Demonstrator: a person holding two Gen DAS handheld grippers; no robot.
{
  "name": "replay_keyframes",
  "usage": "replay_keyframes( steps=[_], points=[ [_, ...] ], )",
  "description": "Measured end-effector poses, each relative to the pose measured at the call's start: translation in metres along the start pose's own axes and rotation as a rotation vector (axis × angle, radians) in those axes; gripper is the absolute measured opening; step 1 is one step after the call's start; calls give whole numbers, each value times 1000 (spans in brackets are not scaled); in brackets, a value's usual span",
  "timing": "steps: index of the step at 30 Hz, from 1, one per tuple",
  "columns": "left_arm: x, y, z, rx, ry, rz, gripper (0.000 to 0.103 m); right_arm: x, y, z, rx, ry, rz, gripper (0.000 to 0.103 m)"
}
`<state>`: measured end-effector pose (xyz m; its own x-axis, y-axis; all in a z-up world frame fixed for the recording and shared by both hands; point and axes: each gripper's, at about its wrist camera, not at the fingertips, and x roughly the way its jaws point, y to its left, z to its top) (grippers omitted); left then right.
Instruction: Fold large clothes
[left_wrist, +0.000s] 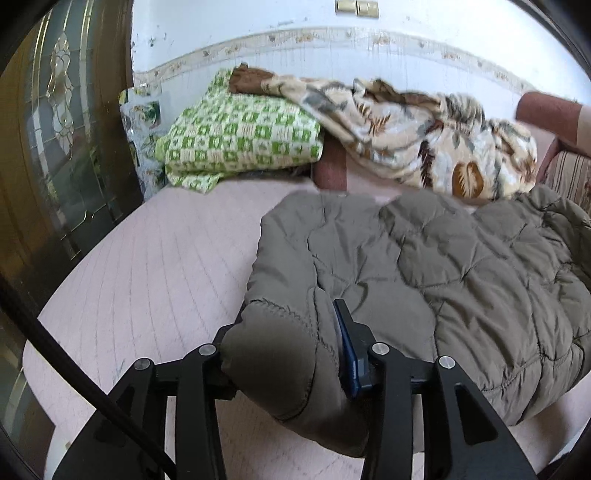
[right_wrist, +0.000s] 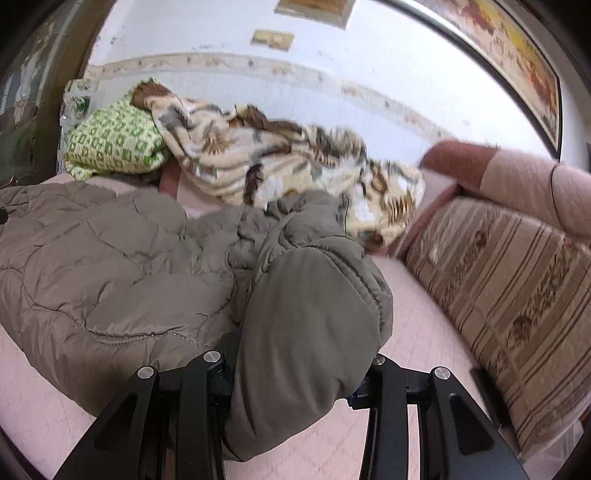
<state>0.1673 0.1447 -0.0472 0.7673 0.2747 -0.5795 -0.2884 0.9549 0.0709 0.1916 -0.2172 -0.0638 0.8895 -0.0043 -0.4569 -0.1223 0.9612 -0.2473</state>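
**Gripping both ends of the jacket mid-fold**

Holding: the grey-brown quilted puffer jacket (left_wrist: 424, 266) lies on the pale pink quilted bed cover (left_wrist: 147, 266), near the front edge, well short of the green-and-white checked folded blanket (left_wrist: 240, 144) and the cream leaf-print fleece throw (left_wrist: 424, 140) at the back.

- left gripper (left_wrist: 291, 354): pinching a thick padded fold at the jacket's left end; blue pad visible pressed against the fabric.
- right gripper (right_wrist: 295, 362): clamped on a bulky rounded fold at the jacket's right end, next to the striped beige cushion (right_wrist: 498, 288).

Handling, my read: light, soft, puffy. It compresses under the jaws and will spring back, so folds won't hold a crease. Shell looks slick nylon, so slip risk. Best grab is on stitched seams or hem edges, several layers deep, not on a single skin of shell.
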Motion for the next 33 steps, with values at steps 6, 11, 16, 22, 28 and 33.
replay_keyframes(
  steps=[6, 11, 16, 22, 28, 33],
  points=[
    [27, -6, -21, 53, 113, 60, 52, 38, -24, -35, 179, 227, 93, 46],
    [33, -2, -29, 32, 139, 113, 73, 50, -46, -54, 333, 301, 181, 63],
    [26, 15, -34, -36, 143, 122, 83, 40, -71, -68, 501, 331, 286, 71],
    [2, 38, -37, -150, 88, 148, 84, 8, -86, -79, 554, 301, 294, 74],
    [-36, 23, -29, -106, -101, 300, 84, -37, -90, -63, 446, 124, 48, 74],
    [-54, -13, -25, -13, -230, 265, 84, -43, -59, -39, 283, 33, 2, 78]
  ],
)
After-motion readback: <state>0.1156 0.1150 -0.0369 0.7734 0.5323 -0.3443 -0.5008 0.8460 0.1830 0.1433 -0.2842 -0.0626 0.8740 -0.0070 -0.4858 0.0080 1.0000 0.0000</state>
